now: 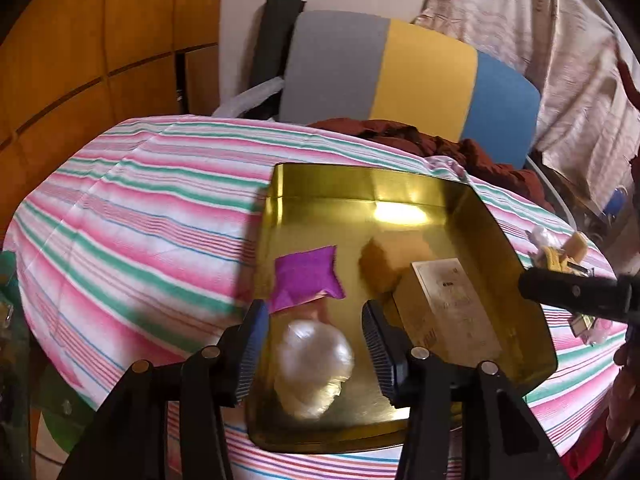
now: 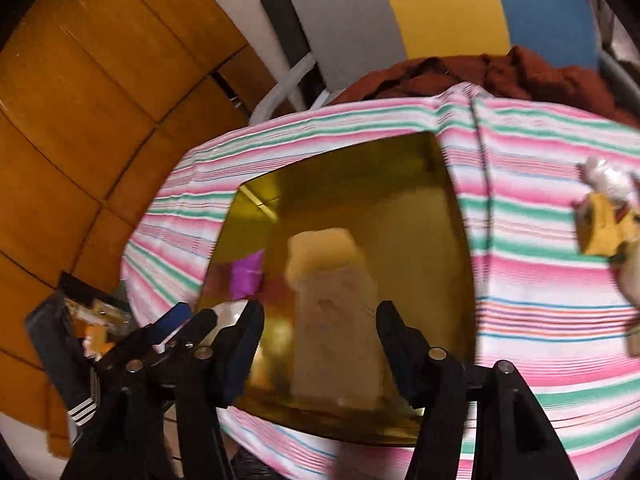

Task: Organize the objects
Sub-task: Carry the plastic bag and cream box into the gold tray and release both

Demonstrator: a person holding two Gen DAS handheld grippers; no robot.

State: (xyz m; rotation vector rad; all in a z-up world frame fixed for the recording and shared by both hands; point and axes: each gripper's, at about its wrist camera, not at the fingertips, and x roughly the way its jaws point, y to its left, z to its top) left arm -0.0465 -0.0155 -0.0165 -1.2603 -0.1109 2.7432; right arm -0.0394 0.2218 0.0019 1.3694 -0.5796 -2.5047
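A gold tin box lies open on the striped tablecloth. Inside it are a purple pouch, a crumpled clear plastic bag and a beige carton. My left gripper hovers over the tin with its jaws open; the plastic bag lies between the pads, which stand clear of it. My right gripper is open above the beige carton, which rests blurred on the floor of the tin. The purple pouch shows to the left. The right gripper's finger reaches in past the tin's right wall.
Small wrapped items and a yellow pack lie on the cloth right of the tin. A chair with a grey, yellow and blue back and a maroon cloth stand behind the table. Wooden panels are at left.
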